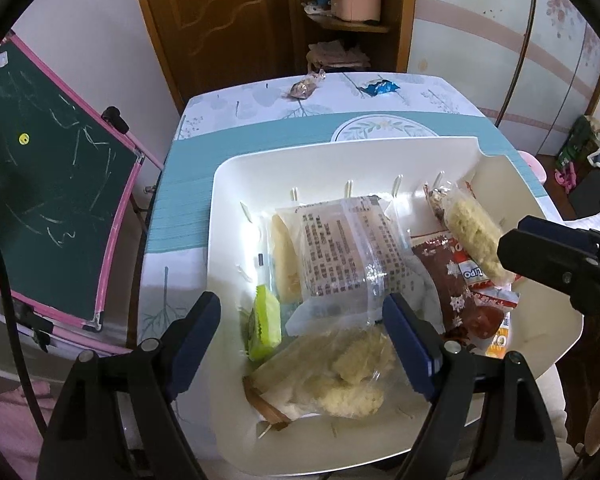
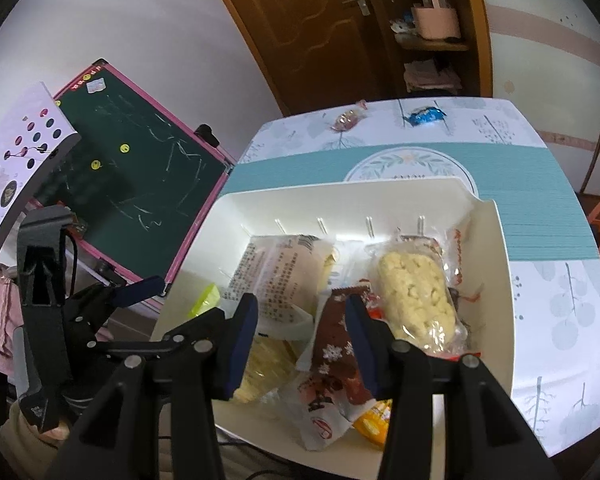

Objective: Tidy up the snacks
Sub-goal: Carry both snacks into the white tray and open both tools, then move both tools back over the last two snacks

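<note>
Both claws hang wide open and hold nothing — the left gripper and right gripper over the snack packets piled in the white bin; two candies lie well beyond.

Your right gripper hangs with jaws apart over the white bin — a brown snowflake wrapper lies between them, a puffed rice bar just beside. Two candies — pink, blue — sit on the tablecloth.
</note>
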The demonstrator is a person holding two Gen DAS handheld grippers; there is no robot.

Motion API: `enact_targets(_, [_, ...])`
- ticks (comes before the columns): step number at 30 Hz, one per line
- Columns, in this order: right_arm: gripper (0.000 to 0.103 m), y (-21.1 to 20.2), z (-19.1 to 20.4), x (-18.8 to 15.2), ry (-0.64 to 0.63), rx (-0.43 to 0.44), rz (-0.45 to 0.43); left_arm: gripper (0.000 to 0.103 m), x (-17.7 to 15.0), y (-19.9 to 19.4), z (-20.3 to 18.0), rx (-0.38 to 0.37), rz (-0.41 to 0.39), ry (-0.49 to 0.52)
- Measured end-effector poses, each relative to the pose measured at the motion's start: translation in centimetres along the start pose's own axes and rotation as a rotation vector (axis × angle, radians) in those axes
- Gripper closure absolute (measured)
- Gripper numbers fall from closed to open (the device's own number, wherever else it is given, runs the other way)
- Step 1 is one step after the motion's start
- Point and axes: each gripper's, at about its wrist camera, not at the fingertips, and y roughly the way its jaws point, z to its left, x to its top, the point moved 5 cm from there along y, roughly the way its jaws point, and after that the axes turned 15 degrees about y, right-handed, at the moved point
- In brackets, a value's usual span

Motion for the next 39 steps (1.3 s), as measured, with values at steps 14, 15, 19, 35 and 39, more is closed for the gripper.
enact_targets(14, [0.057, 2.0, 2.1, 1.1, -0.03, 0.009, 0.031, 0.021, 0.1, 0.6, 2.4, -0.011, -0.005, -0.029])
enact_targets(15, [0.057, 2.2, 2.2, 1.3, -0.031, 0.004, 0.034, 0.021, 0.2, 0.9, 2.6, -0.018, 0.0, -0.029])
enact_targets(19, [0.057, 2.6, 2.2, 2.1, -0.012, -0.011, 0.026, 0.021, 1.1, 1.4, 3.0, -0.038, 0.006, -0.011])
enact_targets(35, [0.053, 2.2, -0.7, 8.0, 0.033, -0.078, 0.022, 0.016, 10.8, 1.5, 3.2, -0.029, 0.003, 0.177])
enact_targets(39, [0.042, 1.7, -2.2, 12.8, 0.068, -0.095, 0.023, 0.016, 16.4, 1.6, 4.2, -0.036, 0.007, 0.249])
